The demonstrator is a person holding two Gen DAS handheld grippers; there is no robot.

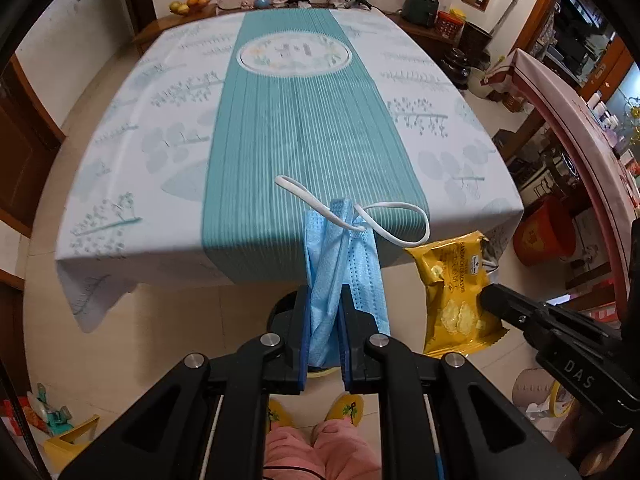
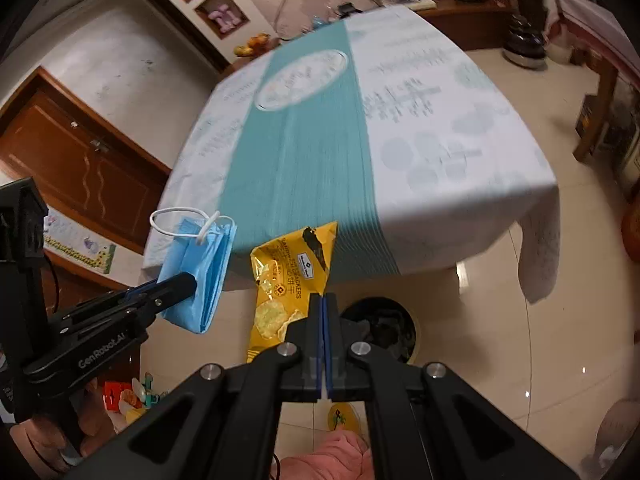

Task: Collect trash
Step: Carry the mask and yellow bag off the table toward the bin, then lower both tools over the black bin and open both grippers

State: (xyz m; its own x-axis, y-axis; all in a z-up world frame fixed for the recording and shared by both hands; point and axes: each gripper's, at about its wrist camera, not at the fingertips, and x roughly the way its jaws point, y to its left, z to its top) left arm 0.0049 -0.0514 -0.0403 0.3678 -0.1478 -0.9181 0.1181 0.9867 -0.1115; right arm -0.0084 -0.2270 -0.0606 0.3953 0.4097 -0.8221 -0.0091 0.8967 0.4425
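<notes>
My left gripper (image 1: 325, 300) is shut on a crumpled blue face mask (image 1: 344, 264) with white ear loops, held in the air in front of the table's near edge. My right gripper (image 2: 323, 300) is shut on a yellow cracker wrapper (image 2: 288, 280), which also shows in the left wrist view (image 1: 456, 292). In the right wrist view the mask (image 2: 200, 264) hangs from the left gripper (image 2: 188, 284) to the left of the wrapper. A dark round bin (image 2: 380, 328) stands on the floor below both grippers, partly hidden by the fingers; its rim shows in the left wrist view (image 1: 280, 308).
The table (image 1: 168, 152) with a white and teal cloth fills the view ahead. A red bucket (image 1: 544, 232) and a pink-covered table (image 1: 568, 104) stand to the right. Toys and a yellow object (image 1: 64, 440) lie on the floor to the left. My pink-clad legs and yellow slippers (image 1: 344, 408) are below.
</notes>
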